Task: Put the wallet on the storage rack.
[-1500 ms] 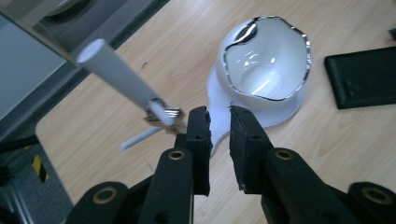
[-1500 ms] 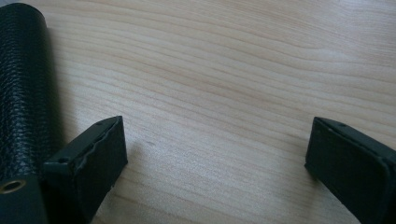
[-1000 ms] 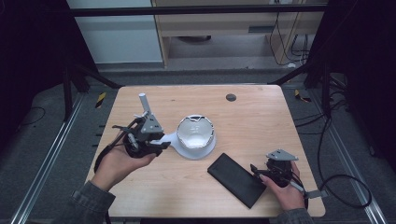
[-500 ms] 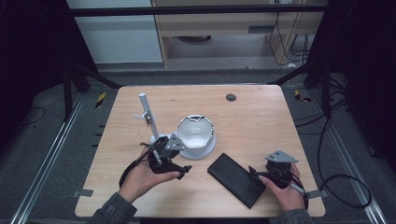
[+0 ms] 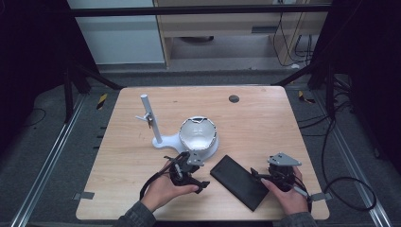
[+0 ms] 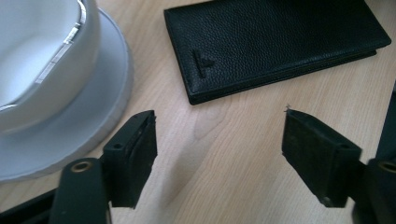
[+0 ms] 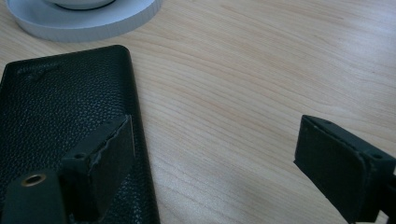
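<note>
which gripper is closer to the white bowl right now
Left. The left gripper sits just in front of the white bowl, close to its base. The right gripper is farther off, beyond the black wallet.

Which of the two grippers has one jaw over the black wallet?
The right gripper: in its own view its left-hand jaw overlaps the black wallet. The left gripper has only bare table between its open jaws, the wallet lying ahead of them.

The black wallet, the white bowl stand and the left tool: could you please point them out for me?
black wallet [image 6: 275, 44], left gripper view, middle of its leather face
white bowl stand [image 5: 163, 140], high view, flat base beside the post
left tool [image 6: 219, 149], left gripper view, midway between fingertips
</note>
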Demonstrator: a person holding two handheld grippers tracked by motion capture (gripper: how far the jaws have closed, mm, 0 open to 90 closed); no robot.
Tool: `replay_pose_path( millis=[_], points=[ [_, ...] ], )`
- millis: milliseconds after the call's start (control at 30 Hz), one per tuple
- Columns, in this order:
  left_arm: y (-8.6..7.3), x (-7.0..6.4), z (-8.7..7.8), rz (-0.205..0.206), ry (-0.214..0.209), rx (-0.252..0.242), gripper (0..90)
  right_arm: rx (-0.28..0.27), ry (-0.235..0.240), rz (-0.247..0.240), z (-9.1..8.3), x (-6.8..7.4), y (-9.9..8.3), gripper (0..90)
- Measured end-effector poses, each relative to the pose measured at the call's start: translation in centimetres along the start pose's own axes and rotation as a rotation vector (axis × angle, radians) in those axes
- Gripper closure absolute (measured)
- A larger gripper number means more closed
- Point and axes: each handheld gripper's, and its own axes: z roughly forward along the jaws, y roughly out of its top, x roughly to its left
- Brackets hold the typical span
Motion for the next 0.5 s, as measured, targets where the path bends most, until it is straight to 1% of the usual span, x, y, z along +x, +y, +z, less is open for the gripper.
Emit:
replay_pose_path(
  millis=[100, 200, 300, 333, 400, 433, 500],
  points=[
    [-0.1, -0.1, 0.7, 0.003, -0.006, 0.006, 33.2, 0.001, 0.002, -0.001, 0.0, 0.1, 0.0, 13.9],
    [-0.1, -0.1, 1.0, 0.001, -0.007, 0.010, 37.2, 0.007, 0.004, -0.003, 0.0, 0.1, 0.0, 13.9],
    [-0.1, -0.2, 1.3, 0.007, -0.018, 0.019, 39.6, 0.011, 0.003, -0.005, 0.1, 0.1, 0.0, 13.6],
    [-0.2, -0.2, 1.4, 0.009, -0.022, 0.017, 47.3, 0.010, 0.004, -0.006, 0.1, 0.1, 0.0, 13.7],
    [-0.2, -0.1, 1.6, 0.007, -0.024, 0.025, 51.7, 0.010, 0.004, -0.004, 0.1, 0.1, 0.0, 13.7],
    [-0.3, -0.1, 1.6, 0.006, -0.020, 0.027, 58.3, 0.011, 0.003, -0.002, 0.1, 0.0, 0.0, 13.8],
    [-0.2, 0.1, 1.9, 0.003, -0.007, 0.033, 63.7, 0.012, 0.003, -0.001, 0.1, 0.0, 0.0, 13.7]
  ],
)
